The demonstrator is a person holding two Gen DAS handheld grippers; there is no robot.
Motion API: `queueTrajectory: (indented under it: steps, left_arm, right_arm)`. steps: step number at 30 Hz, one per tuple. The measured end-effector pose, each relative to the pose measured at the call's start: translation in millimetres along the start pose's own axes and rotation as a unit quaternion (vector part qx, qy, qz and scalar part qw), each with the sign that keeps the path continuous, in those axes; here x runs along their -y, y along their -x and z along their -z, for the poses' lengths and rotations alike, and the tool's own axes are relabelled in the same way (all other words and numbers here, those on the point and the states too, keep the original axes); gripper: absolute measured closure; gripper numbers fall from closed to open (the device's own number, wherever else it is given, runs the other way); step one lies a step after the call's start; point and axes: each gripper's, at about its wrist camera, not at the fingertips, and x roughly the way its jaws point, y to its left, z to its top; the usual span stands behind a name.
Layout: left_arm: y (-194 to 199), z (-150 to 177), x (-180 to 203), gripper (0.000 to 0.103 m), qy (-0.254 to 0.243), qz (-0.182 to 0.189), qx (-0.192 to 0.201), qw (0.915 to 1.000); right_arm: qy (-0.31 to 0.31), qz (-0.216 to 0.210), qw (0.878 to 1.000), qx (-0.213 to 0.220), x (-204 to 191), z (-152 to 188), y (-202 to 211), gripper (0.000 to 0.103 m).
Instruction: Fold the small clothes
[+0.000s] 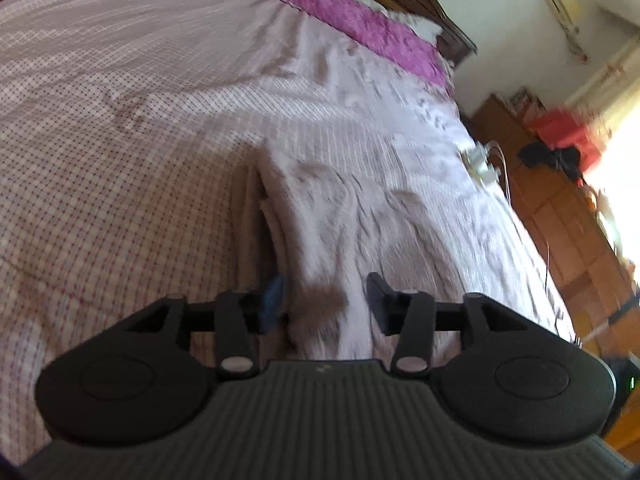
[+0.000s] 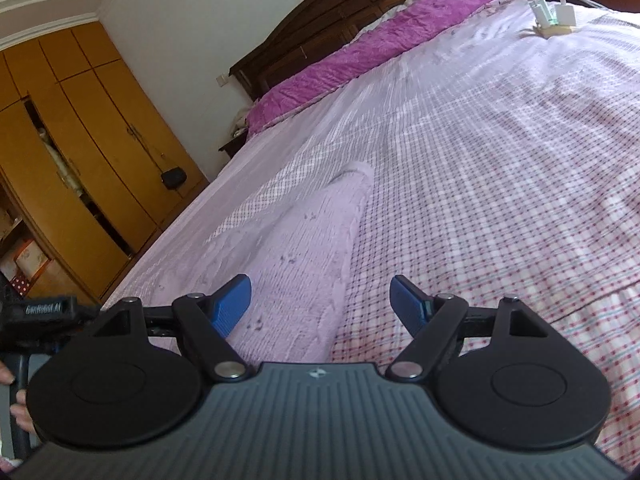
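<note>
Garment (image 1: 340, 216): small pale lilac knit piece, lying on the checked bedspread (image 1: 120, 200) near the foot of the bed, just ahead of both grippers. In the right wrist view it reads as a long narrow strip (image 2: 312, 248) running away toward the far end. That looks like at least one lengthwise fold is in (can't confirm the layer count). The left view is motion-blurred, but its left edge shows stacked layers.

Left gripper (image 1: 326, 300): fingers partly apart, cloth lies between them, pads not pressing on it, so nothing held. Right gripper (image 2: 320, 304): fingers wide, empty, hovering over the strip's near end.

My read: mid-task. Left to do: probably a crosswise fold, near end to far end, then flatten. Chargers (image 2: 554, 20) sit far right, well apart.
</note>
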Motion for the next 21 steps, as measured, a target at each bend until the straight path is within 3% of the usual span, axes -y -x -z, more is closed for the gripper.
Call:
queueTrajectory:
  steps: [4,5,6,10,17,21]
  left_arm:
    - [-2,13,10,0.053,-0.044,-0.016,-0.038,0.9982]
    - [-3,16,10,0.062,-0.046,-0.025,-0.039,0.9979]
    - [-2,18,10,0.083,-0.049,-0.04,-0.037,0.9973]
    - [8,14,-1,0.084,-0.026,-0.047,-0.029,0.9981]
    - [-1,22,4,0.084,-0.079,-0.093,-0.053,0.9911]
    - [4,19,9,0.082,-0.082,-0.09,-0.046,0.9915]
  right_arm:
    - [0.0,-0.006,1.0,-0.01,-5,5,-3,0.021]
    - [0.003,-0.01,1.0,-0.011,-8,6,-3,0.021]
    - [0.006,-0.013,1.0,-0.012,-11,6,-3,0.021]
    - [0.027,-0.027,0.999,-0.009,-23,8,1,0.021]
    - [0.027,-0.027,0.999,-0.028,-26,11,-3,0.021]
    - [0.037,-0.032,0.999,-0.011,-31,-2,-1,0.021]
